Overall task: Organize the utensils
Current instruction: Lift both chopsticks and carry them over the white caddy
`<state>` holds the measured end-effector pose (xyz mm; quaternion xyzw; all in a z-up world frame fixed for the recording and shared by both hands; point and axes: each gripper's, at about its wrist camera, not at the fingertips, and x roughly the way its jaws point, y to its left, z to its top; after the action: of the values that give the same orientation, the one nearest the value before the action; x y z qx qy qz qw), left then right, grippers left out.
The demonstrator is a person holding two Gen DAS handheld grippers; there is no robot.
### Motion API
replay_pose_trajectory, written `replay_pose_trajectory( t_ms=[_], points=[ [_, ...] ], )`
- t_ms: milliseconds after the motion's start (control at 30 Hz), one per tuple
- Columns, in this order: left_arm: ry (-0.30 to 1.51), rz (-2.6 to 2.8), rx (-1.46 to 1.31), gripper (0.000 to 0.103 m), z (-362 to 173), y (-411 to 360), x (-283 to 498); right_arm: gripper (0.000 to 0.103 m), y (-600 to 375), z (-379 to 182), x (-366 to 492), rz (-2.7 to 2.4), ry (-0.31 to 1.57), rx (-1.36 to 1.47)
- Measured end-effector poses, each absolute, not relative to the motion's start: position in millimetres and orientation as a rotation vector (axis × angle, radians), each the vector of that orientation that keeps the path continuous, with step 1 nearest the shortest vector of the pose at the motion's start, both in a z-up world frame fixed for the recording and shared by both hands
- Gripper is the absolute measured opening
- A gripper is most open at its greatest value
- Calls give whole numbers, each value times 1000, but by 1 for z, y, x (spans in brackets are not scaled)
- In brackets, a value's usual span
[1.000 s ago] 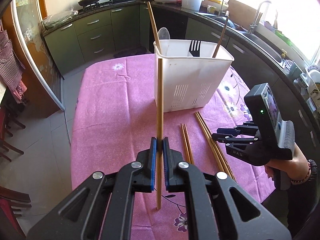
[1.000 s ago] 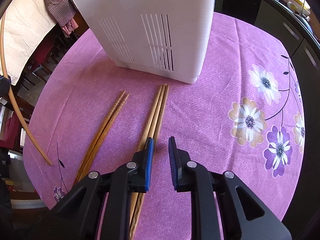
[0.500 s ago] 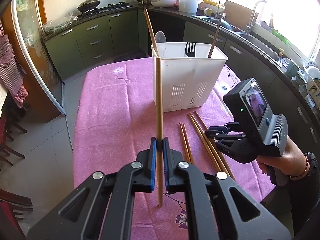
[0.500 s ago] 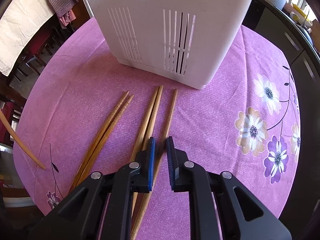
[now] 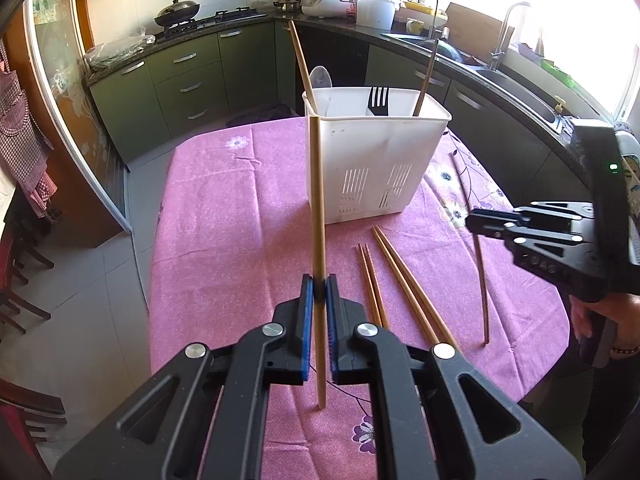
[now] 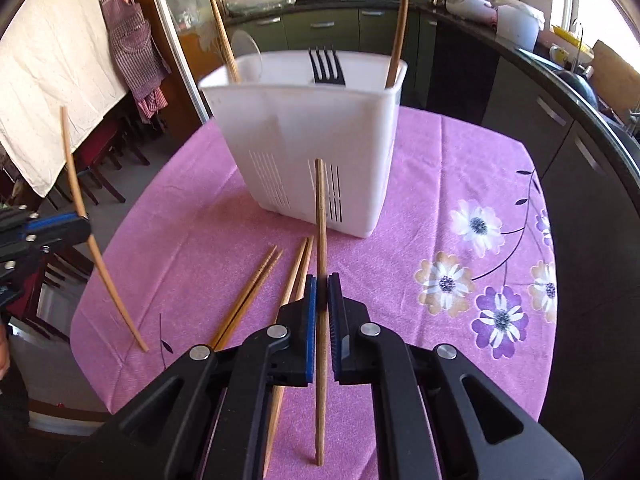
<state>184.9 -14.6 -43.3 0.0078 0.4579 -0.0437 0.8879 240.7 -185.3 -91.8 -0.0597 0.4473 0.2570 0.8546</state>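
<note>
Now both grippers — left gripper (image 5: 316, 284), right gripper (image 6: 322, 285) — clamp one chopstick (image 5: 318, 208) (image 6: 321, 220) each; next, drop them into the caddy (image 5: 372, 160).

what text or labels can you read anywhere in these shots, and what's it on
Raised lettering on the side of the right gripper, seen from the left wrist view: too blurred to read.
White utensil holder, chopsticks on the table, pink tablecloth: no text.
Kitchen counter appliances: too small to tell any label.
</note>
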Motion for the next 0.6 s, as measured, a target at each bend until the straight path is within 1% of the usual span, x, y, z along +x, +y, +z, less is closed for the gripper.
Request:
replay_pose_trajectory(
  t_ms=[267, 400, 600],
  points=[
    [937, -91, 16, 6, -41, -14, 176, 7, -245, -56, 188, 534, 818, -76],
    [921, -88, 19, 7, -39, -13, 169, 7, -261, -47, 166, 535, 793, -55],
    [921, -92, 13, 6, -37, -12, 165, 7, -270, -46, 160, 530, 790, -41]
  ],
)
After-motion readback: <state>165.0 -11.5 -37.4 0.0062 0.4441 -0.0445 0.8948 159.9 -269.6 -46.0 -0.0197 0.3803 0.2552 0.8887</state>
